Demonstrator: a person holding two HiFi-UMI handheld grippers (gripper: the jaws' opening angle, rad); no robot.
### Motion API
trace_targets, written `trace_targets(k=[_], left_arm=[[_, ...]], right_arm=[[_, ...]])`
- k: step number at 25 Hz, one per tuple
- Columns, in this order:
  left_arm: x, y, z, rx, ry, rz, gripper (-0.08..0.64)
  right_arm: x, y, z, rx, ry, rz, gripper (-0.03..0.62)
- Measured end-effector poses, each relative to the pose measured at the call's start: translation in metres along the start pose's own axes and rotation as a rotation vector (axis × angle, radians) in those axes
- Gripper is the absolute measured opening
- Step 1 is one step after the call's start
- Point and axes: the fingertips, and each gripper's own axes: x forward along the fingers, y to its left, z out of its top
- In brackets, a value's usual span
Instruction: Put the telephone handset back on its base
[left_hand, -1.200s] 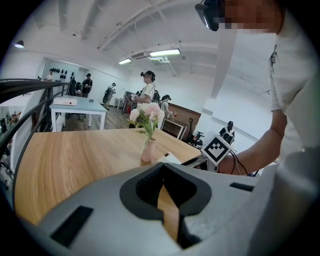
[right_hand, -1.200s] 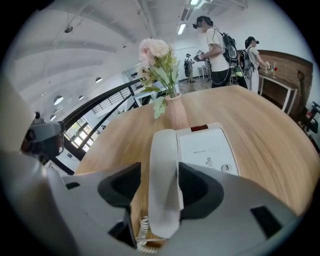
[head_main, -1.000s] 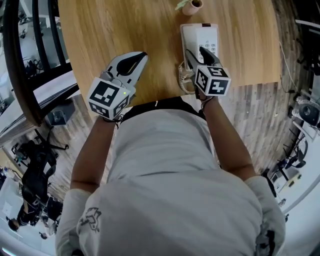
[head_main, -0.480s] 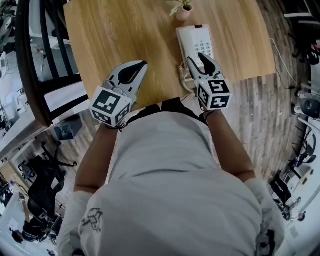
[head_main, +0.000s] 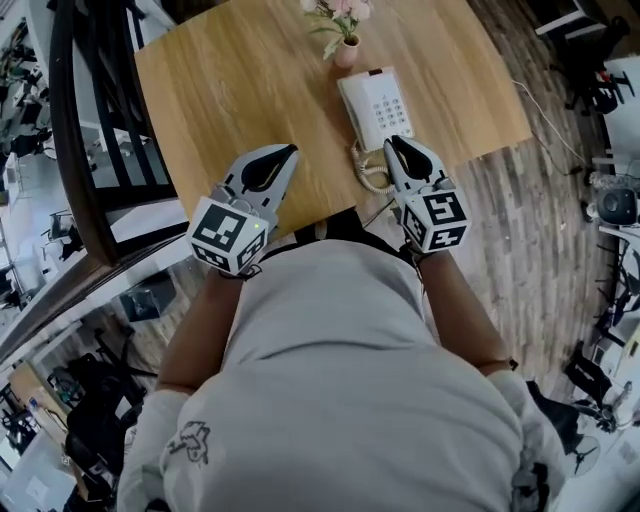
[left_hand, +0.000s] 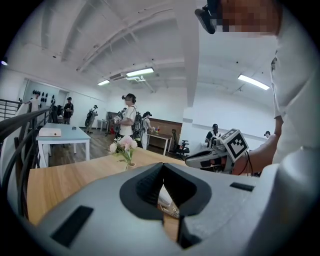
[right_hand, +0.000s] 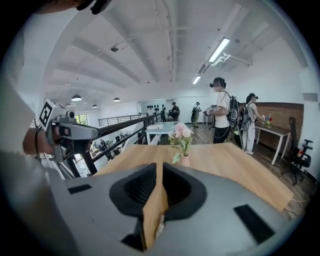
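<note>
Left tongs (head_main: 285, 155) are pressed together and empty over the table (head_main: 230, 90). One flower vase (head_main: 345, 50) stands behind the one telephone (head_main: 380, 105). Its single handset (head_main: 356, 115) looks seated on the base, so the task seems done. Right tongs (head_main: 395, 145) have just been closing and are nearly together on nothing.

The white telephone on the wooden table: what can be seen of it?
The white plastic telephone is a rectangular desk set lying flat on the light wooden table, near its front edge. Its keypad faces up on the right half; the handset seems seated along the left, though too small to be sure. A pale coiled cord loops from its near end. A small pink flower vase stands just beyond, apart.
</note>
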Motion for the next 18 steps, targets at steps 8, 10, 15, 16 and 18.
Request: trace_targets(k=[8,10,15,16,18], left_arm=[[-0.023,-0.026,0.005,0.014,-0.015,-0.037,0.006],[-0.026,-0.03,0.006,0.018,-0.018,-0.044,0.006],[-0.029,-0.05,0.007,0.015,-0.02,-0.06,0.006],[-0.028,-0.055,0.007,0.017,-0.019,-0.064,0.006],[-0.026,-0.064,0.007,0.022,-0.018,-0.067,0.006]], right_arm=[[-0.052,0.016,0.002,-0.023,-0.034,-0.002,0.006],[-0.061,0.016,0.0,-0.014,-0.035,-0.012,0.006],[-0.086,0.012,-0.001,-0.001,-0.041,-0.025,0.006],[-0.092,0.011,-0.001,0.0,-0.044,-0.027,0.006],[-0.102,0.007,0.0,0.0,-0.053,-0.025,0.006]])
